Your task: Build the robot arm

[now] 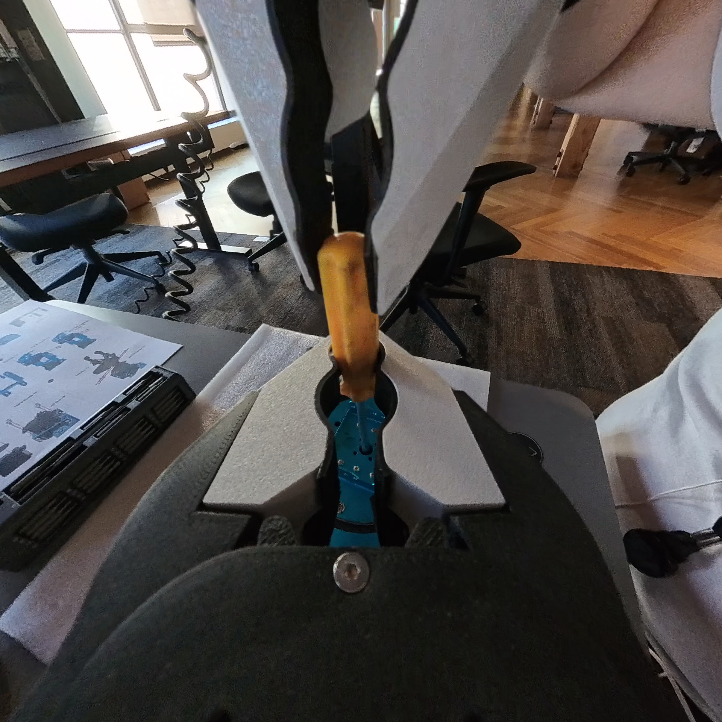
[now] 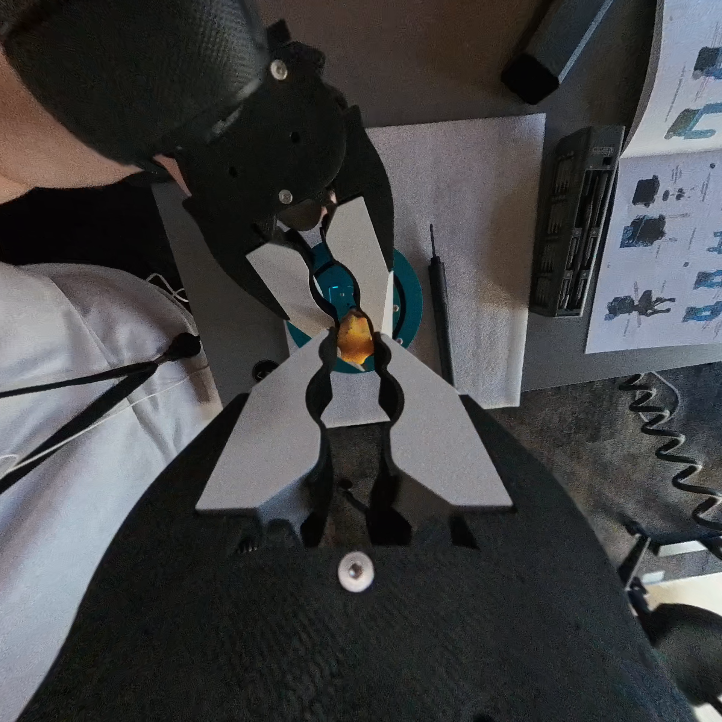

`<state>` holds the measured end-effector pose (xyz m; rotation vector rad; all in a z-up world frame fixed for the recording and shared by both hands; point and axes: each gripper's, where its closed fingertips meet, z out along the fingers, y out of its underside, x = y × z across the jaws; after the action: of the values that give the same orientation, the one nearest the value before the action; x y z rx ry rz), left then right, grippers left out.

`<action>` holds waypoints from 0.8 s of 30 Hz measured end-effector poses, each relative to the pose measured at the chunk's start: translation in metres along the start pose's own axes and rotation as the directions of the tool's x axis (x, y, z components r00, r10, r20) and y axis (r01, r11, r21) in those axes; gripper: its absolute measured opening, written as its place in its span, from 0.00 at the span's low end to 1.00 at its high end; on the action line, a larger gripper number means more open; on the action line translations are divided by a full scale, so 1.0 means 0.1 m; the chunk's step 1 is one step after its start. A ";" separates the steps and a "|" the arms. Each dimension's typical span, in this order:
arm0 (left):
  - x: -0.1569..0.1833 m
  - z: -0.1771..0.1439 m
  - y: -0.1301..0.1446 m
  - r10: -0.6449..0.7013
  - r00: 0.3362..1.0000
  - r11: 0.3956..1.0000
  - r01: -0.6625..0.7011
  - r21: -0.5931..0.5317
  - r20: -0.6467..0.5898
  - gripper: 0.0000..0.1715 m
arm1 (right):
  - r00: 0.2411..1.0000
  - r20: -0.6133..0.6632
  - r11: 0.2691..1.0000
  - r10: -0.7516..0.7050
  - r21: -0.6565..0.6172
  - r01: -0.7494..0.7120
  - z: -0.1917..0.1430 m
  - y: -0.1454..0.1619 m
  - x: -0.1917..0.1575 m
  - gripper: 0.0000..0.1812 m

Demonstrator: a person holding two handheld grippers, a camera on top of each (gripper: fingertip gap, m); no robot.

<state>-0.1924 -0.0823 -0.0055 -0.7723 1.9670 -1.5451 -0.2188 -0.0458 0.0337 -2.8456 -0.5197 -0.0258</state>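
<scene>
On the grey table [image 2: 566,351], left gripper [image 1: 353,359] fingers clamp the blue part [image 1: 353,488]; right gripper [image 2: 353,344] fingers grip the screwdriver [image 1: 347,304].

An office doubling as an assembly workspace is showing here: rolling office chairs [image 1: 461,238] and a saddle stool [image 1: 66,230] are standing on grey carpet [image 1: 566,312] beside herringbone wood flooring [image 1: 586,211], long desks [image 1: 90,144] are sitting by bright windows [image 1: 129,50], and printed parts diagrams [image 1: 58,375] are lying beside a screwdriver-bit case [image 2: 574,226].
</scene>
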 end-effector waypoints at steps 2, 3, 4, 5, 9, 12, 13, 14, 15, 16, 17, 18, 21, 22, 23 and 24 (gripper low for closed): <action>0.01 0.00 0.00 0.001 1.000 1.000 -0.001 0.002 -0.006 0.05 | 0.989 -0.041 0.990 -0.139 0.011 0.140 -0.01 -0.02 0.00 0.10; 0.01 0.00 0.00 0.001 1.000 1.000 -0.001 0.003 -0.004 0.05 | 0.974 -0.053 0.975 -0.219 0.022 0.220 -0.01 -0.04 0.01 0.12; 0.01 0.00 0.00 -0.004 1.000 1.000 0.004 0.005 -0.008 0.05 | 0.955 -0.063 0.956 -0.291 0.029 0.294 -0.02 -0.05 0.03 0.16; 0.00 -0.01 0.00 -0.008 1.000 1.000 0.008 0.007 -0.009 0.05 | 0.935 -0.068 0.936 -0.348 0.031 0.351 -0.02 -0.06 0.06 0.19; -0.01 -0.02 0.00 -0.012 1.000 1.000 0.012 0.008 -0.002 0.05 | 0.895 0.017 0.894 -0.446 0.052 0.445 0.02 -0.02 -0.01 0.10; 0.00 -0.01 0.00 -0.011 1.000 1.000 0.011 0.010 -0.007 0.05 | 0.968 0.054 0.969 -0.246 0.003 0.246 0.02 0.03 -0.01 0.09; 0.00 0.00 0.00 -0.012 1.000 1.000 0.012 0.007 -0.003 0.06 | 0.991 0.053 0.992 -0.124 -0.014 0.125 0.02 0.04 0.00 0.09; 0.00 0.01 0.01 -0.010 1.000 1.000 0.010 0.004 -0.006 0.06 | 0.998 0.046 0.998 -0.052 -0.025 0.054 0.02 0.06 -0.01 0.09; 0.02 0.01 0.00 -0.008 1.000 1.000 0.008 0.004 -0.019 0.06 | 0.998 0.033 0.998 -0.050 -0.039 0.051 0.01 0.08 -0.03 0.09; 0.04 0.02 0.00 -0.007 1.000 1.000 0.007 0.004 -0.026 0.06 | 0.995 0.015 0.994 -0.095 -0.052 0.095 0.00 0.09 -0.03 0.09; 0.04 0.03 0.00 -0.001 1.000 1.000 0.001 0.002 -0.023 0.06 | 0.985 0.001 0.984 -0.170 -0.052 0.170 0.00 0.09 -0.02 0.10; 0.04 0.03 0.00 0.004 1.000 1.000 -0.004 0.000 -0.023 0.06 | 0.968 -0.014 0.968 -0.251 -0.025 0.251 -0.01 0.05 -0.01 0.13; 0.04 0.02 0.00 -0.003 1.000 1.000 0.003 0.003 -0.024 0.06 | 0.921 -0.003 0.920 -0.390 0.041 0.390 -0.04 -0.03 -0.01 0.15; 0.03 0.01 0.00 -0.007 1.000 1.000 0.007 0.006 -0.023 0.06 | 0.913 0.012 0.912 -0.408 0.054 0.407 -0.04 -0.03 -0.02 0.12; 0.03 0.01 0.01 -0.009 1.000 1.000 0.010 0.006 -0.020 0.06 | 0.907 0.031 0.907 -0.419 0.061 0.417 -0.03 -0.02 -0.05 0.10; 0.03 0.01 0.01 -0.008 1.000 1.000 0.008 0.007 -0.022 0.06 | 0.911 0.029 0.910 -0.412 0.060 0.410 -0.03 -0.02 -0.05 0.10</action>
<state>-0.1941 -0.0850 -0.0065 -0.7649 1.9754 -1.5705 -0.2237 -0.0466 0.0370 -2.6364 -1.1032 -0.0288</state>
